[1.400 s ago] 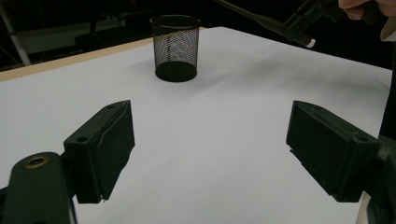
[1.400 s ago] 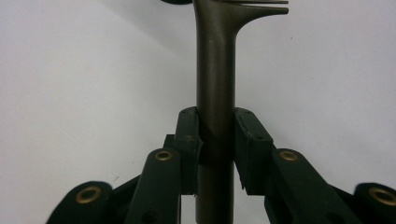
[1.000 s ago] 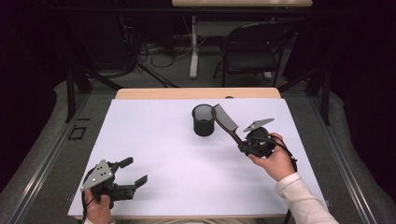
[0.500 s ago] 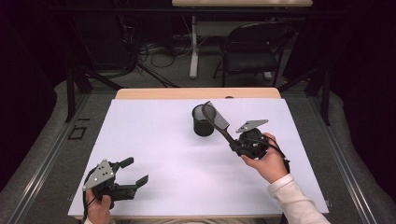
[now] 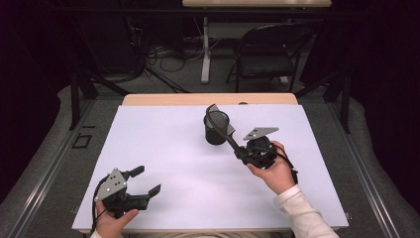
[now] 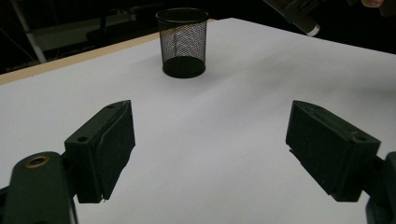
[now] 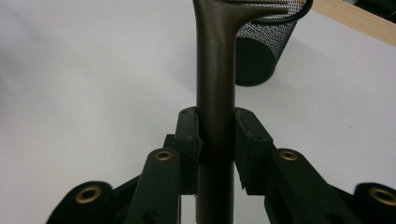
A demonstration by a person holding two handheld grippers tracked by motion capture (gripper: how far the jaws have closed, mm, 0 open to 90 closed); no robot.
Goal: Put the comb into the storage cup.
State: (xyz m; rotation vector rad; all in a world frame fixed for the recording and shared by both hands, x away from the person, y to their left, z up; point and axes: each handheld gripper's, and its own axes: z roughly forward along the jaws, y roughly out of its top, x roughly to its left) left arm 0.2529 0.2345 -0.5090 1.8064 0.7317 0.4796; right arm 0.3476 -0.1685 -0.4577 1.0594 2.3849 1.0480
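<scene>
While right gripper carries the spatula: placing step, by my judgement.
Grip: jaws clamped on the handle.
Spatula: blade over the cup rim.
Cup: upright, mid-table.
Next: likely tip the blade down into the cup, then release.
Left gripper: wide open, empty, near edge.
Surface: white table.
Room: dark; chair behind.

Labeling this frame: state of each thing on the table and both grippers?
mesh cup: upright, on the table, nothing visible inside.
spatula: clamped by its handle, blade end over the cup's rim.
right gripper: shut on the spatula.
left gripper: open, holding nothing.
</scene>
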